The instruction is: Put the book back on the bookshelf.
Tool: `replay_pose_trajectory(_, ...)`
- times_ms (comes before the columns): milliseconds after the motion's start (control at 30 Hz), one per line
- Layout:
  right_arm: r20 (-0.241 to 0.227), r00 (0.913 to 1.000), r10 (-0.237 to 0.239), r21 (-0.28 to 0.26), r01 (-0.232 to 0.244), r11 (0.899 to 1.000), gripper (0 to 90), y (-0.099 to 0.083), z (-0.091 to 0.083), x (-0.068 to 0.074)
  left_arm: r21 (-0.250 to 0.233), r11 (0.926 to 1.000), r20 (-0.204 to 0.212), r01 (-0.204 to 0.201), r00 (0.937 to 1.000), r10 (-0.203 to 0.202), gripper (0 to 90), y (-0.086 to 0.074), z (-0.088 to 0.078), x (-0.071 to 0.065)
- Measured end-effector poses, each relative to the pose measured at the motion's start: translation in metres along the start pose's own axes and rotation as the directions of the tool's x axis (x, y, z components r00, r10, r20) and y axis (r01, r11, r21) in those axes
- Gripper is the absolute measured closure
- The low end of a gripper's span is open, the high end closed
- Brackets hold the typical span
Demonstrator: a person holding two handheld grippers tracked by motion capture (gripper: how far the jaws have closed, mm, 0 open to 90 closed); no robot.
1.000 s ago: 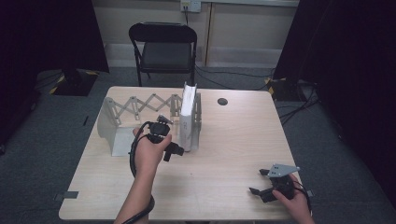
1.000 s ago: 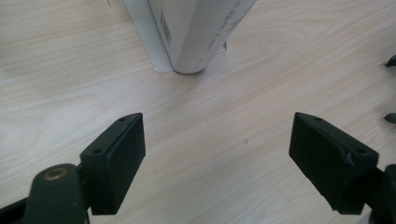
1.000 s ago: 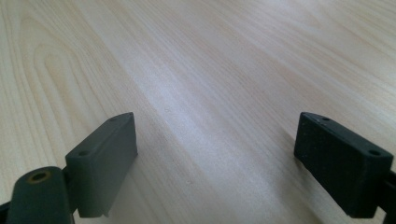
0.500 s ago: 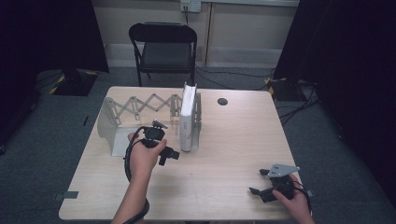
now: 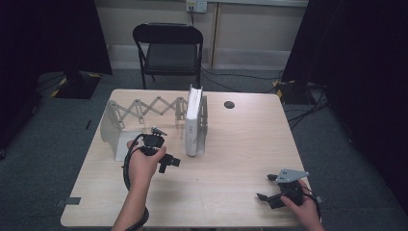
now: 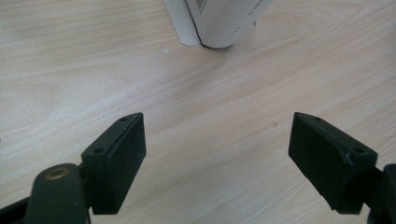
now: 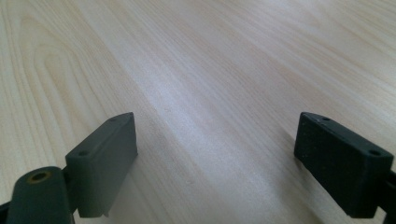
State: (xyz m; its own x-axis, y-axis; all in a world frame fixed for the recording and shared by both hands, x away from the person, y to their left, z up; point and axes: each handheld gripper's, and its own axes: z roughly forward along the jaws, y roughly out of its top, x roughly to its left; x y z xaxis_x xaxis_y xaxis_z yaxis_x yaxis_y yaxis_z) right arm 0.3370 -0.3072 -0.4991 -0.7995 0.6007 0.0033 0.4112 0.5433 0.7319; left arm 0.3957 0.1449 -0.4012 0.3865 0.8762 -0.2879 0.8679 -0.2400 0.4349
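Black right gripper: jaws spread, empty, parked by the table's near right corner.
Left gripper: jaws spread, empty, low over the tabletop just left of the book's near end.
White book: upright at centre, held in the expanding bookend rack.
Advice: approach squarely and straddle the spine before closing.

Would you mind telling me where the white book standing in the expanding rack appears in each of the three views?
High view: white book stands upright at the rack's right end, centre of the table.
Left gripper view: its bottom corner sits at the top edge, above the open jaws.
Right gripper view: not in it.
Shared landmark: the pale wood tabletop.
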Motion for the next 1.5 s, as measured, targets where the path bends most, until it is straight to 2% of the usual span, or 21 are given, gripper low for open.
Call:
replay_pose_trajectory(300, -0.001, 1.0, 0.0, 0.001, 0.0, 1.0, 12.4, 0.0, 0.0, 0.0, -0.001, 1.0, 0.003, 0.007, 1.0, -0.007, 19.6, -0.01, 0.003, 0.01)
replay_pose_trajectory(367, -0.002, 1.0, 0.0, 0.001, 0.0, 1.0, 12.4, 0.0, 0.0, 0.0, -0.011, 0.9998, 0.014, 0.016, 0.9998, -0.016, 19.9, -0.012, 0.004, 0.012)
replay_pose_trajectory(600, -0.002, 1.0, 0.0, 0.001, 0.0, 1.0, 12.4, 0.0, 0.0, 0.0, -0.013, 0.9999, 0.016, 0.011, 0.9998, -0.011, 20.0, -0.015, 0.005, 0.016)
replay_pose_trajectory(1100, -0.003, 1.0, 0.0, 0.001, 0.0, 1.0, 12.4, 0.0, 0.0, 0.0, 0.002, 1.0, 0.023, 0.006, 0.9997, -0.006, 20.5, -0.028, 0.015, 0.033)
replay_pose_trajectory(1500, -0.004, 1.0, 0.001, 0.0, -0.001, 1.0, 12.4, 0.0, 0.0, 0.0, 0.015, 0.9998, 0.032, -0.014, 0.9994, 0.013, 20.8, -0.038, 0.021, 0.048)
